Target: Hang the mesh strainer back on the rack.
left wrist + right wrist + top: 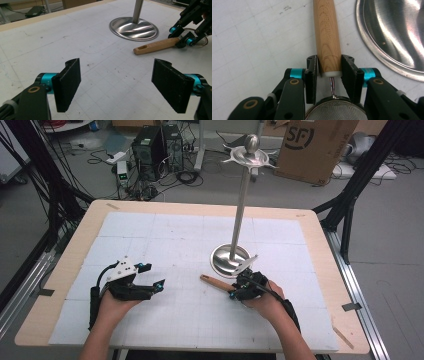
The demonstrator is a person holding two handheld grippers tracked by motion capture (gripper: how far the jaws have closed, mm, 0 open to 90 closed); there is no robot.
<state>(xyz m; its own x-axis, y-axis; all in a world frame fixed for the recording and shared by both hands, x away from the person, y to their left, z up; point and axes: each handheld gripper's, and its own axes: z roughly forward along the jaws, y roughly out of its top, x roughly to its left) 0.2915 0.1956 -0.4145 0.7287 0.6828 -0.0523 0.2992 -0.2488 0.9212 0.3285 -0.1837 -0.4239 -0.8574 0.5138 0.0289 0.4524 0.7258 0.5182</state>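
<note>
right gripper [329,72] clamped on strainer handle [327,35], low beside stand base [230,258] | left gripper [116,83] wide, hovering

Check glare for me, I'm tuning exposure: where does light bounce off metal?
Left gripper view: bright streaks on the stand's steel base. Right gripper view: soft reflections across that base, while the wooden handle stays matte. High view: the stand's top knob shines mildly.

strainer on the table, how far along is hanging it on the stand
Done: the right gripper has shut on the strainer's wooden handle. In hand: the strainer lies on the mat by the stand's base. Left: lifting it to the hooks. The left gripper is open, idle.
</note>
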